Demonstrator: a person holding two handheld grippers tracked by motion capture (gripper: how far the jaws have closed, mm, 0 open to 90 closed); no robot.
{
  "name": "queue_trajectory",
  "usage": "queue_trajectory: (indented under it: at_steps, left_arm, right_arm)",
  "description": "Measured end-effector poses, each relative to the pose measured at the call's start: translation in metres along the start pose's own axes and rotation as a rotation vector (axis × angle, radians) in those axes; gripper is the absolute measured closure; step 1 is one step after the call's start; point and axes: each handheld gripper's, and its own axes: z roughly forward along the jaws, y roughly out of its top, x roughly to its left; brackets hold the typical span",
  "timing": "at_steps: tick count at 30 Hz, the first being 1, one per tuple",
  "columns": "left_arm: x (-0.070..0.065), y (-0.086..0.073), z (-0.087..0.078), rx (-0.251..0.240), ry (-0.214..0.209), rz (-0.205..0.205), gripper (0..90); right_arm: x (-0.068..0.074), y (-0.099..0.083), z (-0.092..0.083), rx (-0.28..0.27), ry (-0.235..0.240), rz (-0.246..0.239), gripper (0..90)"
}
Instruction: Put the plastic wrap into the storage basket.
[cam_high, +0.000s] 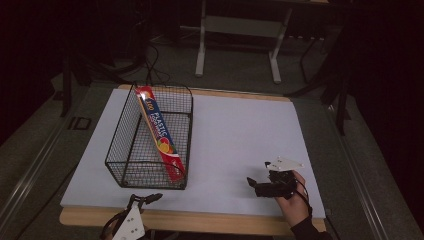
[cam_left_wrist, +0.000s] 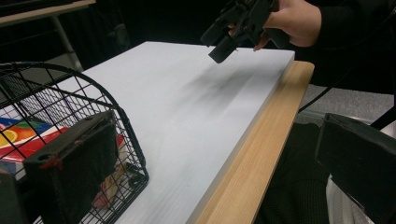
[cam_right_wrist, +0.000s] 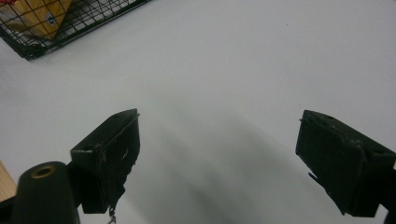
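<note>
Box (cam_high: 161, 136) in wire basket (cam_high: 125, 165), label "100 PLASTIC"; right tool (cam_high: 253, 184) agape, empty; left tool (cam_high: 150, 198) agape.

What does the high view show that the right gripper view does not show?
The high view has the whole wire basket with the long box leaning inside it, the wooden table edge, the floor behind, and the left tool at the near edge. The right gripper view has a close look along the right tool: its jaws stand wide apart with nothing between them. Both have the white table surface, a corner of the basket with the box, and the right tool.
</note>
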Motion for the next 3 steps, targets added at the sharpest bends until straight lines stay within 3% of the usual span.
queue_trajectory:
  at_steps: [3]
  left_arm:
    - [-0.0006,0.0002,-0.0002,0.000,-0.001,0.004,0.0]
  right_arm:
    - [0.0001,-0.0003,0.0008,0.001,0.001,-0.004,13.6]
